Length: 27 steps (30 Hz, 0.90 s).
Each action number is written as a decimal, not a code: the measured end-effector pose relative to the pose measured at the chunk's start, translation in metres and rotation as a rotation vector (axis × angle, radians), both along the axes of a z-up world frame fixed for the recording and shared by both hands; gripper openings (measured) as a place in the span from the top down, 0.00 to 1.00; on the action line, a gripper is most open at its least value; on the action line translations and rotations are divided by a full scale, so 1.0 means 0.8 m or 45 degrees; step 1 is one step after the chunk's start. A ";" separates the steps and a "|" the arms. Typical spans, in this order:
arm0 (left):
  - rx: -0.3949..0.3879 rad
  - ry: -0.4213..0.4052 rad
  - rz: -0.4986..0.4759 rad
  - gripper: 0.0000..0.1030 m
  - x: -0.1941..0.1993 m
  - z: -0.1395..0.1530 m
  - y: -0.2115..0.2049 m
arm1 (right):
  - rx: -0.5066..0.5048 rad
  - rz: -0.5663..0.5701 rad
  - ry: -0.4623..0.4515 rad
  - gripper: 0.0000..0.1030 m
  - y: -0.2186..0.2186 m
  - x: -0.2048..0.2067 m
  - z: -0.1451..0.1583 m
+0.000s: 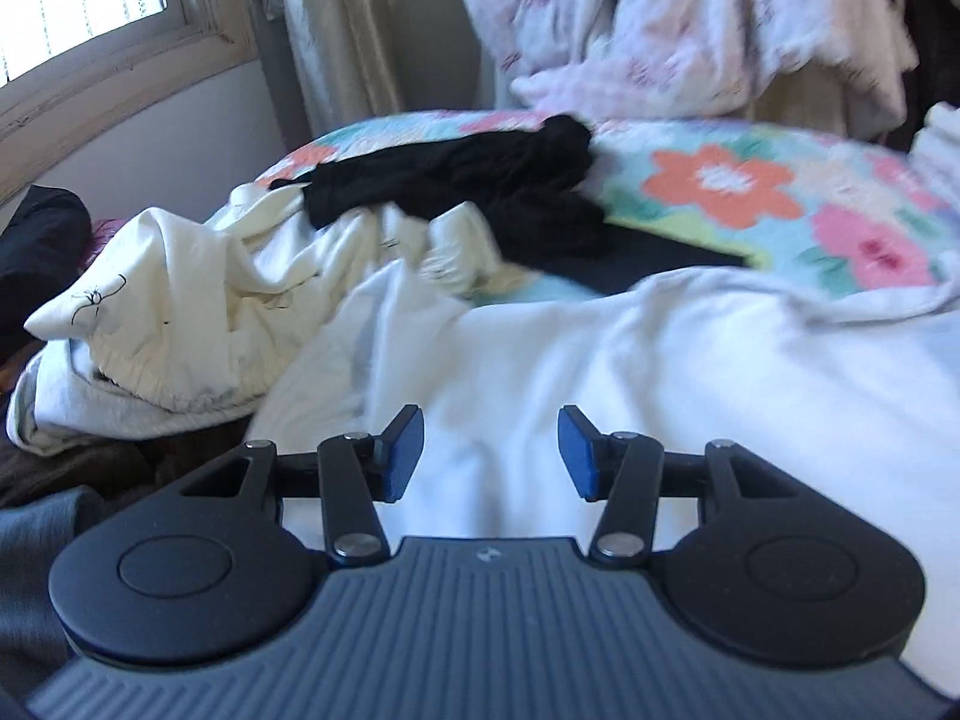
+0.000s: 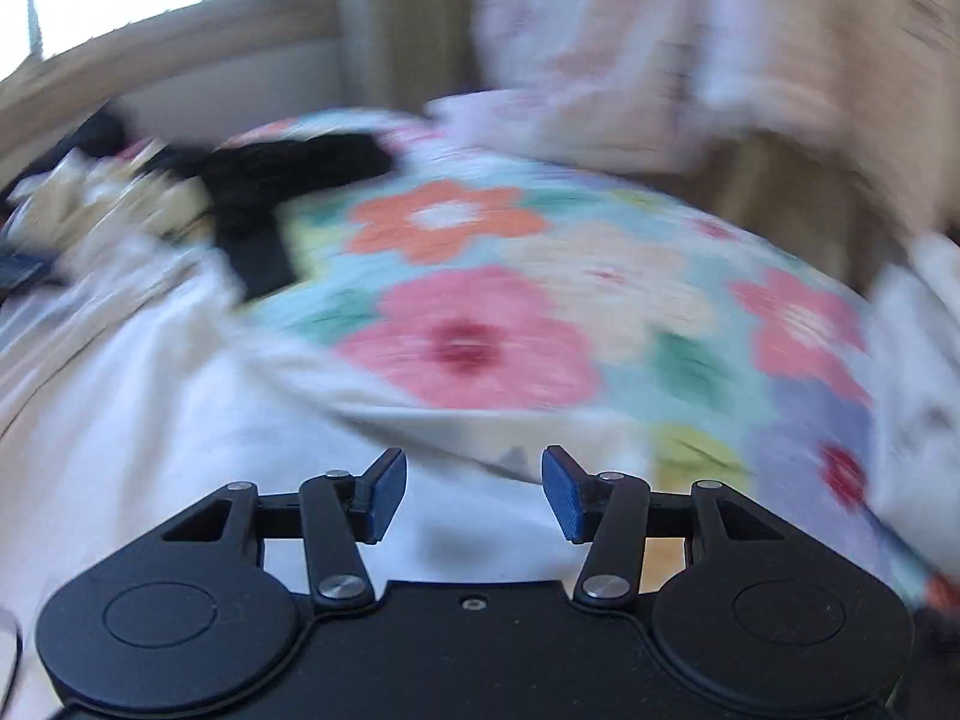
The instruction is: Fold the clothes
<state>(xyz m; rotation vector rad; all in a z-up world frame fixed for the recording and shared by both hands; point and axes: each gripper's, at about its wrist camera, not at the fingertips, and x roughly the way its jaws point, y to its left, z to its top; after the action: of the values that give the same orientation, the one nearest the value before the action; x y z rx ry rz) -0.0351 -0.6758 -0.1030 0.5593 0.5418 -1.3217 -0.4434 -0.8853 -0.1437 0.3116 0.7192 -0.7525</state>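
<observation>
Nearest the bed's front edge, the left gripper (image 1: 490, 455) and right gripper (image 2: 474, 495) hovered with jaws wide, holding nothing, over a rumpled white cotton garment (image 1: 600, 372). Beyond lay a crumpled cream garment (image 1: 198, 306) and black garment (image 1: 480, 180) on the floral quilt (image 2: 540, 276); none looked folded.

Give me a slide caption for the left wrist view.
Open left gripper poised over a white garment, with cream clothes and a black garment heaped on the floral bedspread.
</observation>
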 end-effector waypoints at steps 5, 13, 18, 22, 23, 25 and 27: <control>0.029 0.026 -0.088 0.52 -0.044 -0.011 0.034 | 0.040 -0.058 -0.080 0.38 -0.027 -0.024 -0.020; 0.132 0.017 -0.062 0.52 -0.071 -0.035 0.044 | 0.104 -0.151 -0.207 0.91 -0.071 -0.063 -0.051; 0.092 0.009 0.029 0.52 -0.079 -0.019 0.060 | -0.071 -0.258 -0.199 0.94 -0.072 -0.073 -0.022; 0.054 0.008 0.061 0.52 -0.100 -0.005 0.087 | -0.036 -0.369 -0.157 0.82 -0.078 -0.081 -0.014; 0.042 0.008 0.053 0.52 -0.109 -0.001 0.095 | -0.043 -0.386 -0.131 0.77 -0.076 -0.081 -0.011; 0.019 0.019 0.009 0.52 -0.132 0.009 0.108 | -0.025 -0.401 -0.181 0.69 -0.051 -0.096 0.007; 0.006 0.030 -0.060 0.52 -0.160 0.016 0.117 | 0.022 -0.377 -0.240 0.51 -0.009 -0.120 0.029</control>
<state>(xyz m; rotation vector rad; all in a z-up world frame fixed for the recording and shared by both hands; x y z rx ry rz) -0.1629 -0.5821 -0.0901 0.5637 0.5538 -1.3734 -0.5392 -0.8928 -0.1208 0.5053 0.5063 -0.9827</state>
